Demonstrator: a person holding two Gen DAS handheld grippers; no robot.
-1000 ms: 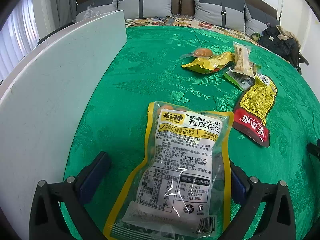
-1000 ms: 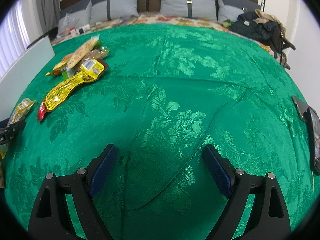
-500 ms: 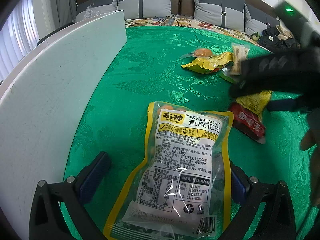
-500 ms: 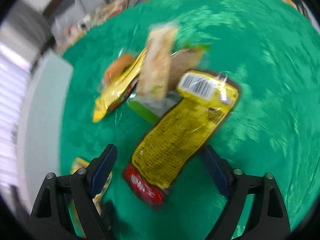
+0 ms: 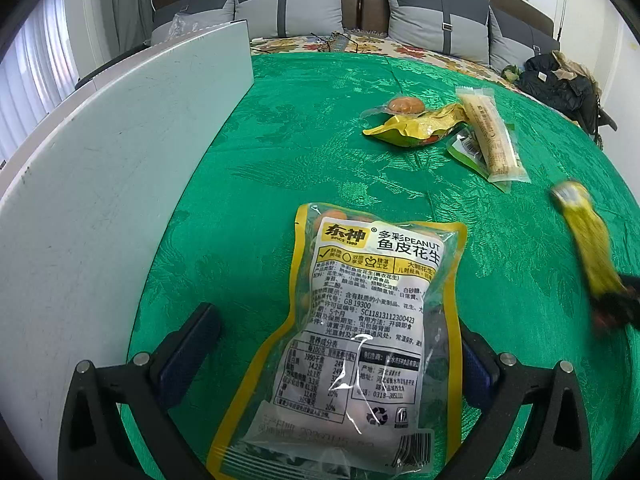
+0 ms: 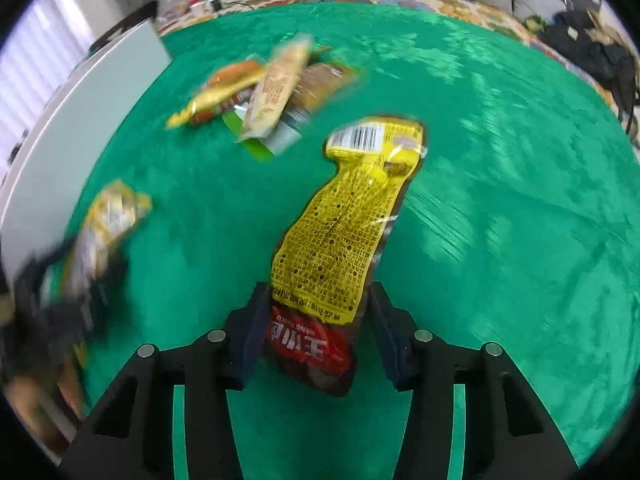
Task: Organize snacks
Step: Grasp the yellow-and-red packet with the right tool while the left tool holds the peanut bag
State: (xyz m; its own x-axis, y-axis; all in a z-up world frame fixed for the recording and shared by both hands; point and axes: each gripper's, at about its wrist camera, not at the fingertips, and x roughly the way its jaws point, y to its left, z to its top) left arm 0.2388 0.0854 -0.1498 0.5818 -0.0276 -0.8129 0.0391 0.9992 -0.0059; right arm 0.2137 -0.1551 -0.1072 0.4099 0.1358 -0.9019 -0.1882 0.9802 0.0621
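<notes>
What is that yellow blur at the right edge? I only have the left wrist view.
Observer: A long yellow and red snack packet, held up off the green cloth.
Operator: Held by what?
Observer: The right gripper, shut on its red end.
Operator: Which way does the packet point?
Observer: Away from the gripper; its barcode end is farthest out.
Operator: And the left gripper?
Observer: From the right wrist view it is only a dark blur by the peanut bag.

The left wrist camera sits low over the green cloth (image 5: 280,152), close to the peanut bag (image 5: 360,332), facing the pillows (image 5: 288,4). The right wrist camera looks down from higher. Both views share the snack pile (image 5: 452,132) (image 6: 264,92).
</notes>
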